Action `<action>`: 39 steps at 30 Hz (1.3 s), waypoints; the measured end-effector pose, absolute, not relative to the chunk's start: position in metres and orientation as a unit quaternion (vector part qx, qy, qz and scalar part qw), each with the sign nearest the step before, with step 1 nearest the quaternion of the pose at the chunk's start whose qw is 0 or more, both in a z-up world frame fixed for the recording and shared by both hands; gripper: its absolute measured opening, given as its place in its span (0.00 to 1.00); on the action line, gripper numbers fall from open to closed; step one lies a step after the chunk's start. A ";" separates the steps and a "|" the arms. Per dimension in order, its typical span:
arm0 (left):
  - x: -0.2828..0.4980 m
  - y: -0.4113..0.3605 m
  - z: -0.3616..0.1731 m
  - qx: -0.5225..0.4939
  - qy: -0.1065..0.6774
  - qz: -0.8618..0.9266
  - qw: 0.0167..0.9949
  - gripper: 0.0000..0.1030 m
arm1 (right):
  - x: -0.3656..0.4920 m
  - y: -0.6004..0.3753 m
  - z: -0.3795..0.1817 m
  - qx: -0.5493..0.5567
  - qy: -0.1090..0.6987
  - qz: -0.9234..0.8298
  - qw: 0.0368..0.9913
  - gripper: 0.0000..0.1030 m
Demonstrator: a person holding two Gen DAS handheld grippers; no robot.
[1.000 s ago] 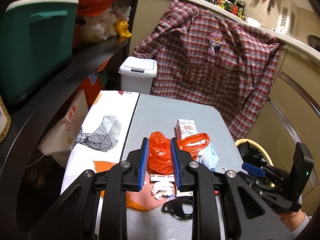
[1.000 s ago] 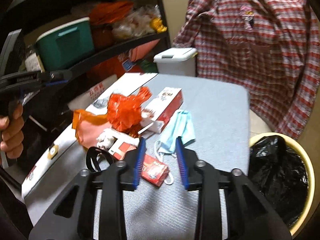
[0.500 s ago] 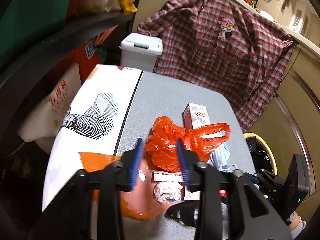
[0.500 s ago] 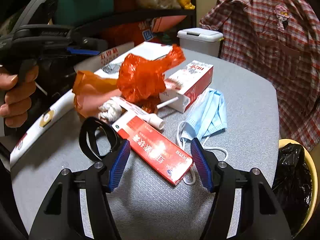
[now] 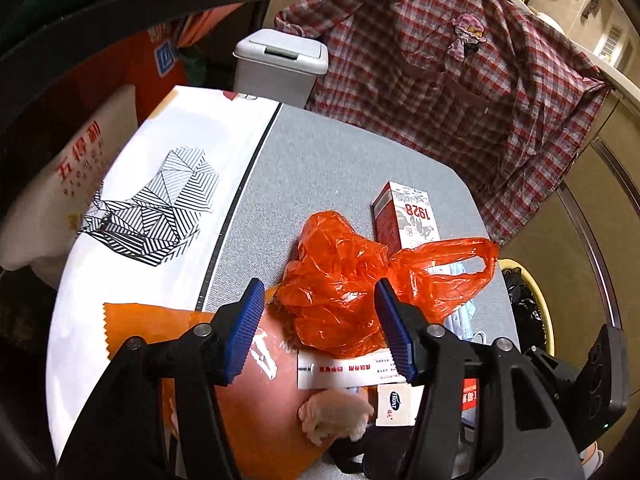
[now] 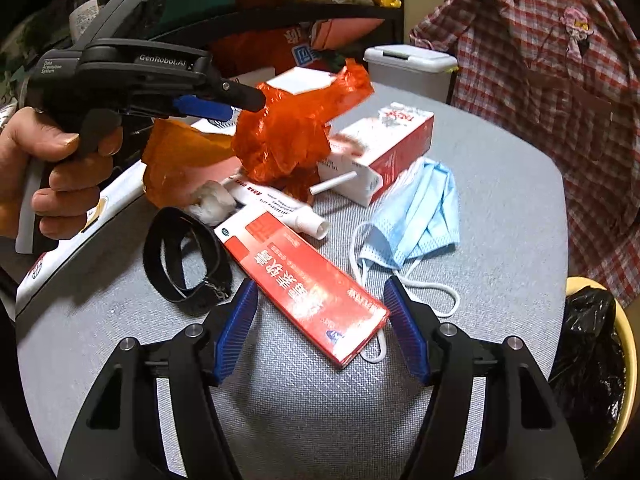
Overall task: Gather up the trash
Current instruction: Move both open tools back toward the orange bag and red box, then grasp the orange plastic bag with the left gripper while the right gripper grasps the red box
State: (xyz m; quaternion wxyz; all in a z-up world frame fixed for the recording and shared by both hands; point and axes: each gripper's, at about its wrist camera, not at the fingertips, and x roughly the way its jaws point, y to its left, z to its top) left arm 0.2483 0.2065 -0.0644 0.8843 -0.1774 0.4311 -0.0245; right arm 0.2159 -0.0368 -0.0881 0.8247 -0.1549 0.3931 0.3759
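Spreading both sets of jaws since a second ago, we've got the left gripper [image 5: 320,328] straddling the orange bag [image 5: 340,300] and the right gripper [image 6: 320,328] around the red box [image 6: 304,280] at 12 o'clock, nothing pinched yet.

Left tongs [image 5: 320,320] opening, orange plastic bag [image 5: 340,280] between jaws, untouched

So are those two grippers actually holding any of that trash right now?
No, nothing is held. The left gripper, jaws opening, frames the orange plastic bag without pinching it. The right gripper, also opening, hovers over the red box, pads clear.
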 end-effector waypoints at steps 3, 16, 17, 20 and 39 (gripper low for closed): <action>0.252 0.206 -0.069 -0.188 0.436 -0.030 0.880 0.55 | 0.216 -0.035 -0.088 -0.156 0.392 0.377 0.825 0.63; 0.257 0.189 -0.067 -0.167 0.443 -0.041 0.880 0.39 | 0.208 -0.040 -0.081 -0.167 0.381 0.384 0.824 0.46; 0.256 0.188 -0.065 -0.164 0.441 -0.042 0.881 0.38 | 0.207 -0.041 -0.079 -0.166 0.380 0.384 0.825 0.44; 0.253 0.186 -0.057 -0.150 0.433 -0.039 0.888 0.31 | 0.204 -0.045 -0.074 -0.167 0.373 0.384 0.828 0.41; 0.212 0.189 0.005 -0.130 0.364 -0.006 0.922 0.27 | 0.185 -0.068 -0.038 -0.134 0.333 0.368 0.858 0.37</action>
